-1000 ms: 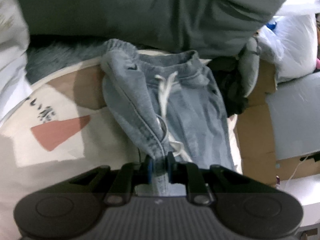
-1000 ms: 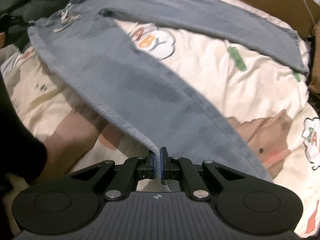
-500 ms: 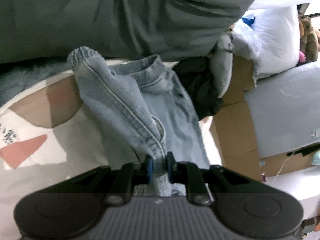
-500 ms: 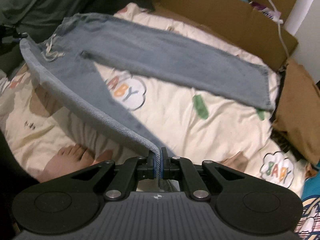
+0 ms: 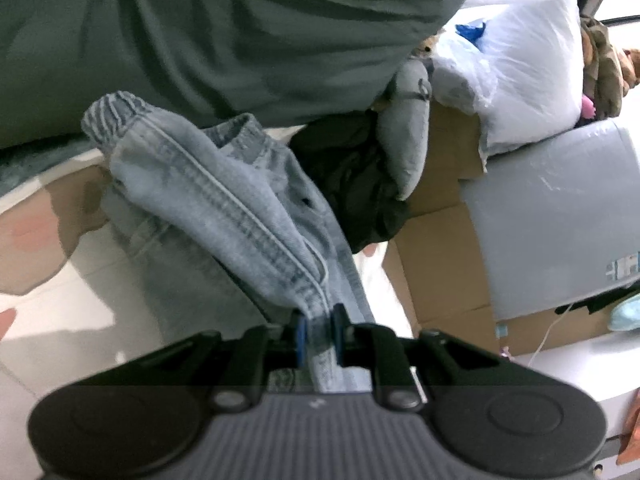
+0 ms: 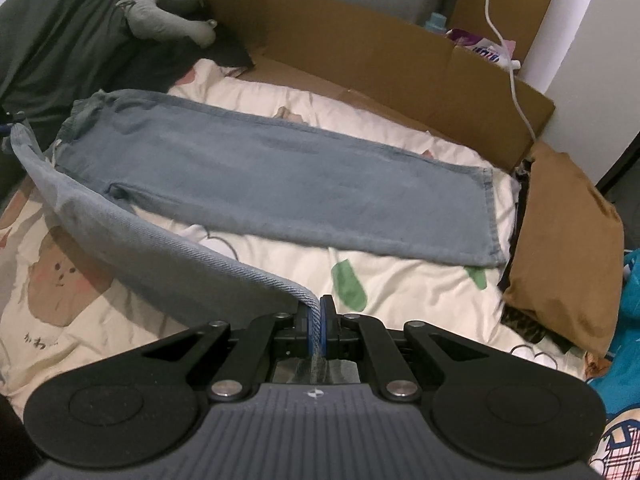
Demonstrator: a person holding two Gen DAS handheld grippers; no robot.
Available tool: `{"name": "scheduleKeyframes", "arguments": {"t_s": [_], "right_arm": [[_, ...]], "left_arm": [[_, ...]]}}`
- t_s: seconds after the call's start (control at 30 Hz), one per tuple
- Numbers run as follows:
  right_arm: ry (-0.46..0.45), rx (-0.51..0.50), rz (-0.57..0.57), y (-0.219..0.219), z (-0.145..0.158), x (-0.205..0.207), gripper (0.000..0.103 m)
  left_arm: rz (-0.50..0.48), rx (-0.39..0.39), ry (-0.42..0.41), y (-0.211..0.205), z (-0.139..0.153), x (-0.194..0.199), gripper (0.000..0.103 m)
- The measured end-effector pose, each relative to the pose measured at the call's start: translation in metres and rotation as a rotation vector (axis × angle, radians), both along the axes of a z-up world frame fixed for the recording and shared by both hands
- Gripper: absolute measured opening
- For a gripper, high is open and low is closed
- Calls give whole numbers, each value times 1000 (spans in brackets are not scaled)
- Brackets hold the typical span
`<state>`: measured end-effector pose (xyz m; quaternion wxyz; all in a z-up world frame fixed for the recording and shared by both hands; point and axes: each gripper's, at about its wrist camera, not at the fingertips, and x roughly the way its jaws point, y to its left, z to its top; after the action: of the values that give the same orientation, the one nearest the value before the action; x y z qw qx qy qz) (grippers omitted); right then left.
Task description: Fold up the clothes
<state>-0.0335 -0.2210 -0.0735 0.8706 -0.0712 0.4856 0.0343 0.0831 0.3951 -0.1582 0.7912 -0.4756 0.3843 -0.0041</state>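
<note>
Light blue jeans (image 6: 280, 168) lie on a cream printed bedspread (image 6: 400, 284). One leg rests flat across the bed. The other leg (image 6: 132, 240) is lifted off the bed and stretches in a taut band between both grippers. My right gripper (image 6: 316, 322) is shut on that leg's hem. In the left wrist view my left gripper (image 5: 319, 330) is shut on the jeans (image 5: 224, 208) at the waist end, with the elastic waistband (image 5: 116, 114) bunched beyond it. The bed under the raised leg is hidden.
A dark green quilt (image 5: 240, 32) fills the head of the bed. Cardboard panels (image 6: 380, 56) line the far side. A brown garment (image 6: 568, 240) lies at the right edge, a grey plush toy (image 6: 168, 16) at the back left, white plastic bags (image 5: 516, 72) beyond.
Both grippers have risen and carried the held leg up and across toward the flat leg. The drawstring has dropped out of the left wrist view, and the right view now takes in the whole flat leg.
</note>
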Motion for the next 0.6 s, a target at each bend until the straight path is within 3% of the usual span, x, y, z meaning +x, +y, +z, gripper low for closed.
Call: {"name": "scheduleKeyframes", "arguments": {"t_s": [0.33,0.6], "right_arm": [[-11,-15,6,-12,-7,24,2],[-59,34,-49,-27,-20,54,1]], "left_arm": [[8,38,12,-14,1,24,9],[19,48,29,-24,-18,52,8]]}}
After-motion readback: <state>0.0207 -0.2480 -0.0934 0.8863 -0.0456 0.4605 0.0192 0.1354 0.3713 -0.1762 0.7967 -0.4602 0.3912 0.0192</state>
